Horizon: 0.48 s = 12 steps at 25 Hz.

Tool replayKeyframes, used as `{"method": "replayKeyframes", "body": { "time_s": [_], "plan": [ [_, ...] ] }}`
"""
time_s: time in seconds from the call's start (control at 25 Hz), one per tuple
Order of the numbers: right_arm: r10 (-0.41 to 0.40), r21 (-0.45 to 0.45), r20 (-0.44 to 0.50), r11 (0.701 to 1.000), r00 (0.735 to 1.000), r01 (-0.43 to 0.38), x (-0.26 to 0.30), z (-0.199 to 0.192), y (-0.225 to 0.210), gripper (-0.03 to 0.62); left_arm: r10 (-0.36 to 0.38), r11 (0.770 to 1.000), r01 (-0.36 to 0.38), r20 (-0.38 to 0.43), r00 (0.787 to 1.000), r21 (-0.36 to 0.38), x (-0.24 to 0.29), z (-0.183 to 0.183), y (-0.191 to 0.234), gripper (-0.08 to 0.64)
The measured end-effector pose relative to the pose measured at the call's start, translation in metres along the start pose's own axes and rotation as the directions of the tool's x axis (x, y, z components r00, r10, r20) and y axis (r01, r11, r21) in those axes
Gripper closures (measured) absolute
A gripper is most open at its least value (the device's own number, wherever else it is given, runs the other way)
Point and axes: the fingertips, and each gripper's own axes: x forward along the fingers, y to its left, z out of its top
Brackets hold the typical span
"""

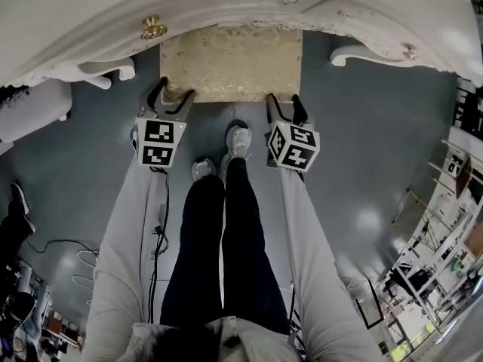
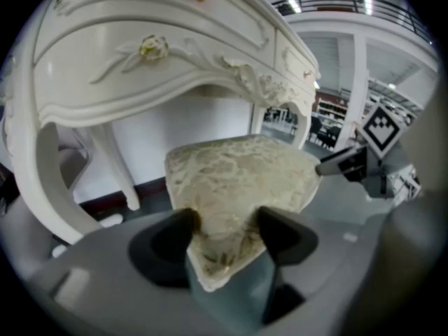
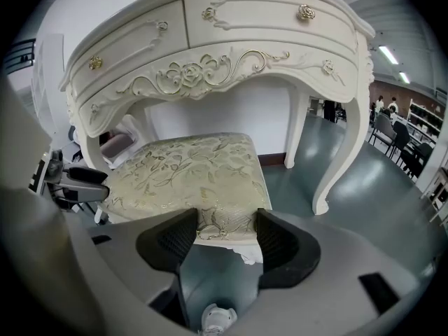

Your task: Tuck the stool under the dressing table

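Observation:
The stool (image 1: 230, 62), with a gold floral cushion, stands half under the white dressing table (image 1: 226, 6); its near edge sticks out toward me. My left gripper (image 1: 172, 96) is shut on the stool's near left corner, and that corner (image 2: 238, 173) pokes between the two black pads of the left gripper (image 2: 225, 222). My right gripper (image 1: 284, 104) is shut on the near right part of the seat. In the right gripper view the right gripper (image 3: 225, 224) pinches the cushion's front edge (image 3: 189, 170) under the carved table front (image 3: 231, 40).
The table's curved legs (image 1: 355, 53) (image 1: 106, 70) flank the stool on the grey floor. The person's shoes (image 1: 238, 142) stand just behind the stool. A white seat (image 1: 30, 108) is at the left, a cable (image 1: 68, 243) lies on the floor, and display racks (image 1: 445, 225) stand at the right.

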Motion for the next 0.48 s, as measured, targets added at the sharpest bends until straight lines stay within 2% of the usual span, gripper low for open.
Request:
{"method": "replayKeyframes", "body": {
  "time_s": [0.48],
  "plan": [
    [0.048, -0.038, -0.007, 0.998, 0.999, -0.048, 0.03, 0.045, -0.01, 0.341, 0.053, 0.998, -0.053, -0.007, 0.999, -0.03, 0.024, 0.033, 0.017, 0.25]
  ]
}}
